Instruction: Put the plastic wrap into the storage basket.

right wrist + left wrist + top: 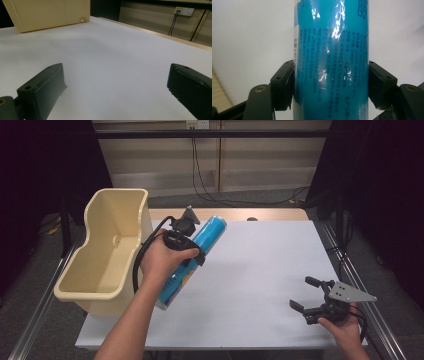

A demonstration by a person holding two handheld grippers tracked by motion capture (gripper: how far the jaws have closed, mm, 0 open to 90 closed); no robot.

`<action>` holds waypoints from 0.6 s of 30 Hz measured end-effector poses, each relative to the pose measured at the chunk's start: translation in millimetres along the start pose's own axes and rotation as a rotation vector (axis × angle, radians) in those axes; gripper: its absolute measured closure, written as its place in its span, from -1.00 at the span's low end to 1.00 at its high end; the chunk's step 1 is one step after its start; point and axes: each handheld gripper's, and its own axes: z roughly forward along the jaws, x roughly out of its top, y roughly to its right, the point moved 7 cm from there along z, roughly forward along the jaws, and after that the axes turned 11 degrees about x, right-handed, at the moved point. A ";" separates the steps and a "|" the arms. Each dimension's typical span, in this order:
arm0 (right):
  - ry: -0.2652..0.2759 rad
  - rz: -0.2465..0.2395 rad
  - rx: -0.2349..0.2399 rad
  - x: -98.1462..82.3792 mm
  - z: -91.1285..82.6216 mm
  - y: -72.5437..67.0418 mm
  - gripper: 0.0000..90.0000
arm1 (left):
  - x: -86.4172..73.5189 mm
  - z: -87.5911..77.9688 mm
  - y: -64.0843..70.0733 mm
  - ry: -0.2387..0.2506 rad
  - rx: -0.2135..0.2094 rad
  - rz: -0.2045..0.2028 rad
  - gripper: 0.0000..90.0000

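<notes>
- Far left: dark curtain, grey floor; metal rail runs along table's left edge
- Cream plastic bin (107, 255) sits on table's left side, hanging partly over the edge; open top. In right gripper view its outer wall (50, 13) shows at upper left
- Table (260, 270) has a white top w/ a wood strip along the far edge
- Left hand (162, 260) holds left gripper (192, 252) just right of the bin, above the table
- Blue can (200, 250), long cylinder w/ shiny printed wrap, lies tilted, top end pointing far-right, lower end near bin's front corner
- Left gripper view: both pads press the can (332, 62) at its sides, jaws clamped on it, white table behind
- Back wall: beige panels, wall socket (184, 10) w/ black cables hanging down
- Right gripper (310, 295) in right hand (345, 332) at table's near-right corner, jaws wide apart, nothing between; well apart from the can
- Far right: dark curtain, 2nd rail
</notes>
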 end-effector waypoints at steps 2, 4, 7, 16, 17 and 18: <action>0.000 0.000 0.000 0.1 0.0 -0.1 -0.98 | -1.4 -6.9 -5.4 0.000 -0.001 -0.017 -0.28; 0.001 0.001 -0.001 0.1 0.0 0.1 -0.98 | -2.4 -12.9 -10.4 0.000 0.005 -0.029 -0.28; 0.002 0.000 0.000 0.1 0.2 -0.1 -0.98 | -3.2 -21.7 -18.9 0.007 0.015 -0.046 -0.28; 0.000 0.002 -0.001 -0.1 0.2 -0.1 -0.98 | -7.4 -47.8 -40.1 0.006 0.043 -0.089 -0.28; 0.000 0.002 -0.001 -0.1 0.2 -0.2 -0.98 | -7.7 -49.5 -42.0 0.006 0.047 -0.090 -0.28; 0.000 0.003 0.000 0.0 0.2 -0.3 -0.97 | -8.2 -51.6 -44.1 0.005 0.051 -0.094 -0.28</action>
